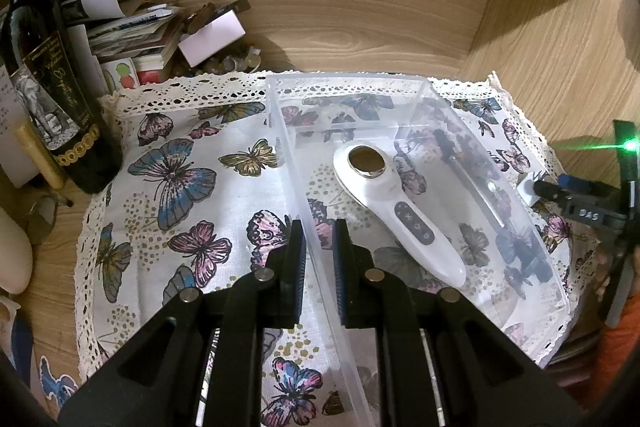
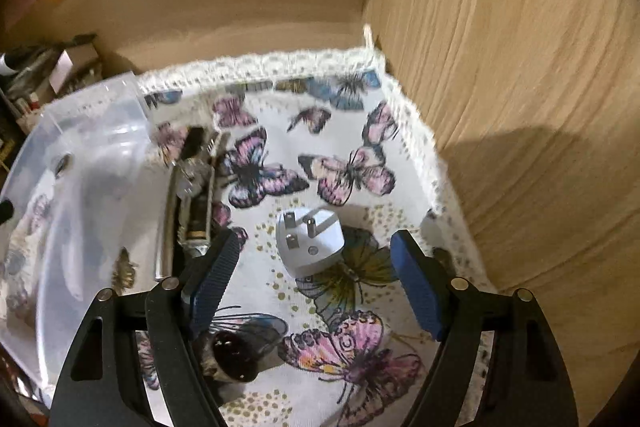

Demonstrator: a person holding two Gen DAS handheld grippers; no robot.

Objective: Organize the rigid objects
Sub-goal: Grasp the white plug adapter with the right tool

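The left tongs (image 1: 320,259) point steeply downward, their two black jaws drawn close together, clamped on the thin wall of the clear plastic box (image 1: 298,163). The right tongs (image 2: 316,283) also tilt steeply downward, blue-padded jaws spread wide apart, gripping nothing.
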